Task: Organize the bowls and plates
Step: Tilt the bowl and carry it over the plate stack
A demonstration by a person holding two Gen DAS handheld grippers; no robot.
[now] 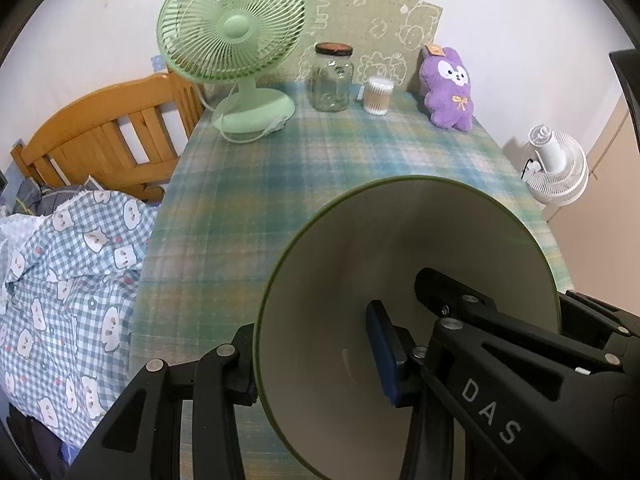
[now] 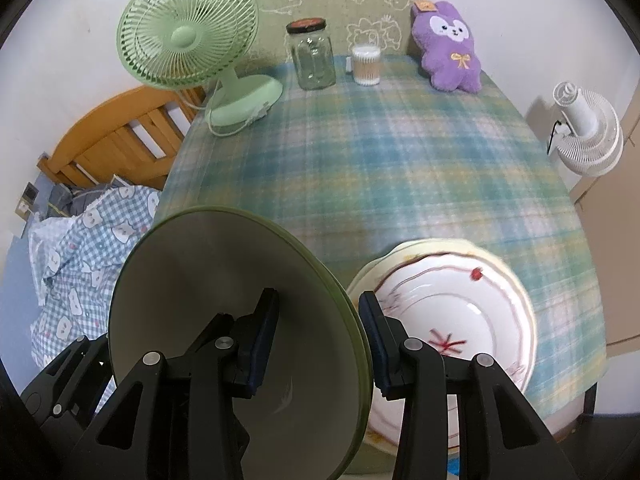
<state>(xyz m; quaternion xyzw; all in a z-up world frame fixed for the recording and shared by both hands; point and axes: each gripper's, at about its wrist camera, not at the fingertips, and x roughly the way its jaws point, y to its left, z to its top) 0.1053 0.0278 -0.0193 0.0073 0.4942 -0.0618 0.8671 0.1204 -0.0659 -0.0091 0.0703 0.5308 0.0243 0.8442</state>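
While both grippers, left gripper [image 1: 316, 364] and right gripper [image 2: 320, 344], pinch the green-rimmed bowl's [image 2: 240, 280] opposite walls, uneven lifting could tip it onto the plates [image 2: 460, 308] at four o'clock.

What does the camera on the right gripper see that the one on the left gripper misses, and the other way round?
Only the right wrist view shows the white plate with red painted decoration, lying on another plate at the near table edge, beside the right gripper.

Only the left wrist view shows the left gripper clamped on the bowl's rim from its side.

Both show the big green-rimmed bowl, gripped at its rim, the plaid tablecloth, green desk fan, glass jar, cotton swab box, purple plush toy, white fan and bed.
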